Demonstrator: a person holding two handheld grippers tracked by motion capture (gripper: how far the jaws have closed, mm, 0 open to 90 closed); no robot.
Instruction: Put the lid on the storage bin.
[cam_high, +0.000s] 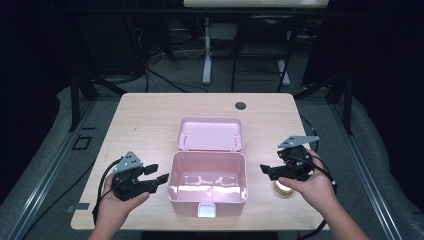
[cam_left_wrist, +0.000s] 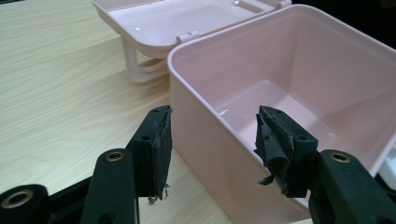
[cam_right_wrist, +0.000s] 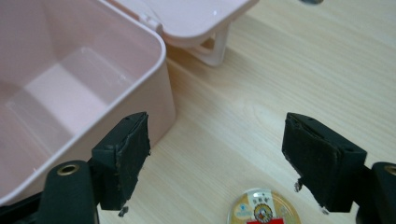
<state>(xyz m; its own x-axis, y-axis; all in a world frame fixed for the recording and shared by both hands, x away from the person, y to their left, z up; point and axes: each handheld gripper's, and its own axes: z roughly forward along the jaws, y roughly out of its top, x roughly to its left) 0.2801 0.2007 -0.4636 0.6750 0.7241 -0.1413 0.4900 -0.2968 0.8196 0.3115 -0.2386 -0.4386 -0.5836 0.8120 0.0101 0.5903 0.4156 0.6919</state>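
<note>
Right gripper view puts your right gripper (cam_right_wrist: 217, 161) with its jaws spread wide and nothing between them, hovering just above the table (cam_right_wrist: 289, 70). A small round tin (cam_right_wrist: 262, 209) with a gold rim and a printed label lies on the wood directly under the gap, closer to the near edge. From the high view, that tin (cam_high: 283, 188) sits just beside the right wall of the pink box (cam_high: 208, 182), partly tucked under your right hand (cam_high: 312, 187).

Your left gripper (cam_left_wrist: 212, 144) is also spread and holds nothing; its jaws straddle the box's near left wall (cam_left_wrist: 205, 140), one pad outside over the table, the other over the interior, without clearly touching the plastic.

My reading is that the tin is meant to go into the box, and very little of that is done: the box is already open, but the tin is still on the table and ungripped. Left for you: lower the right jaws around the tin, pinch it, lift it over the rim, and set it inside; closing up may follow.

The box interior looks empty apart from reflections on its glossy floor. Its hinged lid (cam_high: 210, 133) lies folded back flat behind it, underside up, also holding nothing. A white latch (cam_high: 207, 210) sits at the front.
</note>
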